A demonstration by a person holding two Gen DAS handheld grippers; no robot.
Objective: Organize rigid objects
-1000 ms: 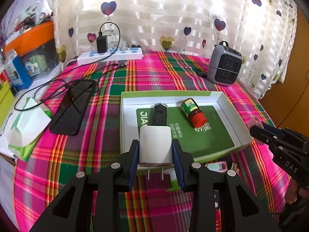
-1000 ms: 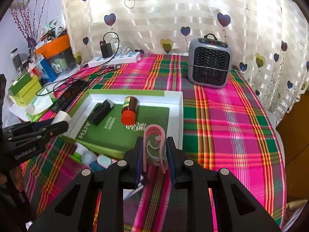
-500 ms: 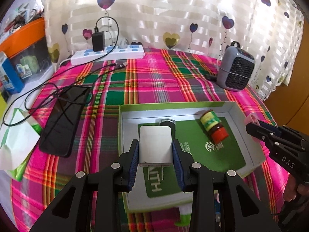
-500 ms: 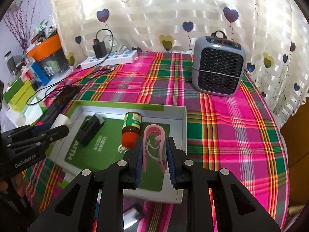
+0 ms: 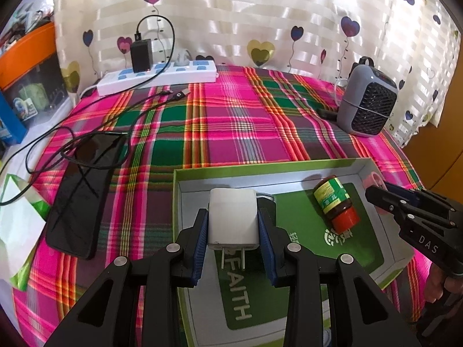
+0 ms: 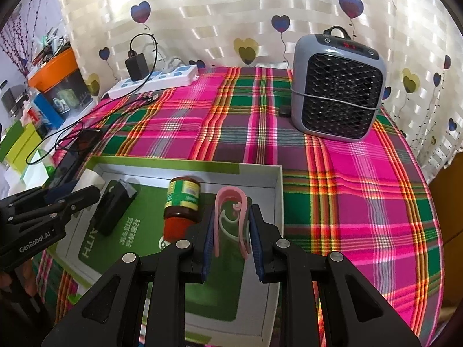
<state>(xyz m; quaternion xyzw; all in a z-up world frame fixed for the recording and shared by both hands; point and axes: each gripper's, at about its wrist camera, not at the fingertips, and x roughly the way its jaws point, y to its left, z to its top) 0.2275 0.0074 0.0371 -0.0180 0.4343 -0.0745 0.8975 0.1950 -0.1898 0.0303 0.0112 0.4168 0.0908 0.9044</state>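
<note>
My left gripper (image 5: 233,228) is shut on a white plug adapter (image 5: 233,219), prongs toward the camera, and holds it over the left part of the white tray with a green floor (image 5: 303,260). My right gripper (image 6: 231,231) is shut on a pink clip (image 6: 231,217) over the tray's right part (image 6: 276,202). A red-capped jar (image 5: 335,205) lies on its side in the tray, also in the right wrist view (image 6: 182,205). A black charger (image 6: 114,206) lies left of it, mostly hidden behind the adapter in the left wrist view.
A black phone (image 5: 84,190) with a looped cable (image 5: 95,127) lies left of the tray. A white power strip (image 5: 157,76) sits at the back. A grey fan heater (image 6: 337,92) stands at the back right. A green-white packet (image 5: 17,225) lies at the table's left edge.
Both grippers have moved forward from the near table edge to over the tray, each still holding its object. The tray's objects look nearer.
</note>
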